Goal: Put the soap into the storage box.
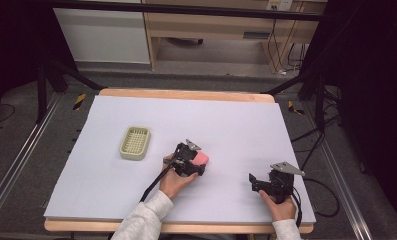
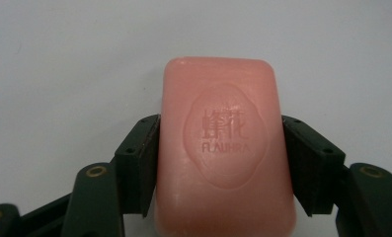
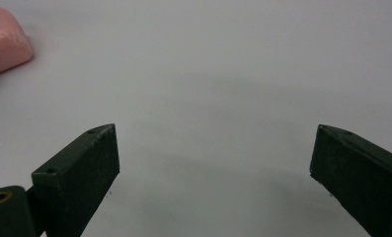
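Left tool (image 2: 222, 148): clamped on the pink soap (image 2: 225, 148), mid-tabletop (image 1: 236, 115).
Right tool (image 3: 215, 163): jaws wide apart, holding nothing, near right front corner.

A dim workroom around a pale-topped table

We see a wooden table (image 1: 186, 94) under a pale lavender sheet (image 1: 236, 130) on a grey carpeted floor (image 1: 16, 135). Behind it stand a light wood desk (image 1: 211, 22) and a white cabinet (image 1: 103, 35). Black frame legs (image 1: 43, 85) flank the table, cables (image 1: 331, 145) trail at right, and the sides lie dark.
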